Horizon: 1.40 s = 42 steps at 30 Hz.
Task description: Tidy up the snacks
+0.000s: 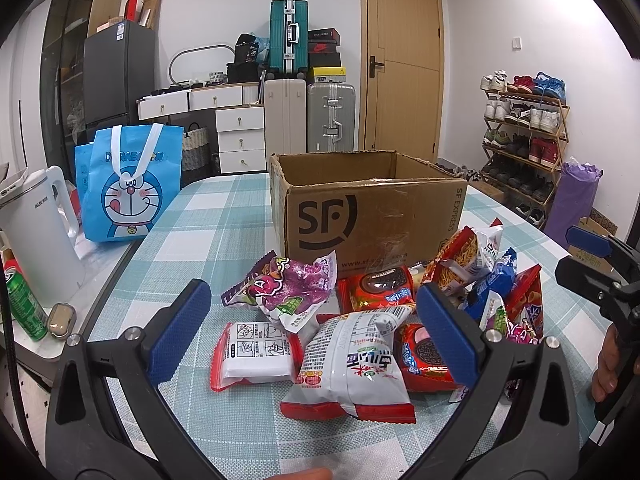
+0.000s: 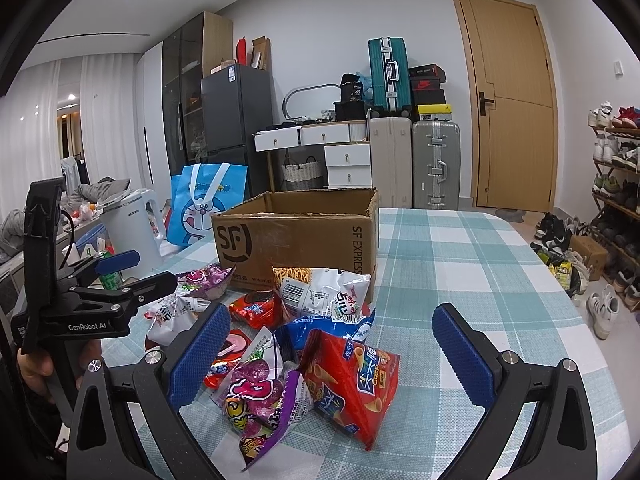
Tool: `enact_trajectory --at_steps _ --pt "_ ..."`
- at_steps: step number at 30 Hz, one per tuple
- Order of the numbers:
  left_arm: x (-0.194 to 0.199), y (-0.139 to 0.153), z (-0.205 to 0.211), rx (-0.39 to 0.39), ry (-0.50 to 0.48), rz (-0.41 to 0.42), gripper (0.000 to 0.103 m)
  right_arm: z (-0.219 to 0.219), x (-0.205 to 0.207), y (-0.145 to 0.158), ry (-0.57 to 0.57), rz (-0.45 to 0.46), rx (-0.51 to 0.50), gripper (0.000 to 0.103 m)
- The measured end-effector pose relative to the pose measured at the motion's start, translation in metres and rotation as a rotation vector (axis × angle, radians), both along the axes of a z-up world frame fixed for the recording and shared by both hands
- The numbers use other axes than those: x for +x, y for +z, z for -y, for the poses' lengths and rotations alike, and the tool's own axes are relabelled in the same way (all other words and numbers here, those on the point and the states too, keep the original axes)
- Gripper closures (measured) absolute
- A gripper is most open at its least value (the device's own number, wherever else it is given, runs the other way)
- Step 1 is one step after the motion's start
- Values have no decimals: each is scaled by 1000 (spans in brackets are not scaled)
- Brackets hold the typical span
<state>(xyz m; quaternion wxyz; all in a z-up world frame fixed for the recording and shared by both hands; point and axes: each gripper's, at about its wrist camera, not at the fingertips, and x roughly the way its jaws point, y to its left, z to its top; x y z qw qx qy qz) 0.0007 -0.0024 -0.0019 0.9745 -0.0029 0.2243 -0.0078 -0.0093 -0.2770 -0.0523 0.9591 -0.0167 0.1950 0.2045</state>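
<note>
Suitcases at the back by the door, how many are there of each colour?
Teal suitcase: 1
Cream suitcase: 1
Silver suitcase: 1
Total: 3

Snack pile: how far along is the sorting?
Nothing looks done: the brown cardboard SF box shows no snacks in its visible interior, though its floor is hidden. Nothing in hand: left gripper and right gripper are open, empty. Left: the whole pile of foil snack packets on the checked tablecloth.
</note>
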Motion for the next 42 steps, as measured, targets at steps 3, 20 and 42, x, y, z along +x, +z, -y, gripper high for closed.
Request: enact_trajectory --at_steps 3,20,42 --pt "0 0 0 0 1 -1 0 -1 1 0 -10 -3 -8 0" --pt "5 -6 -3 -45 -41 -45 0 10 39 -16 -53 -194 4 0" --pt "42 -38 -8 -109 -122 -292 2 19 61 -46 -60 -454 63 1"
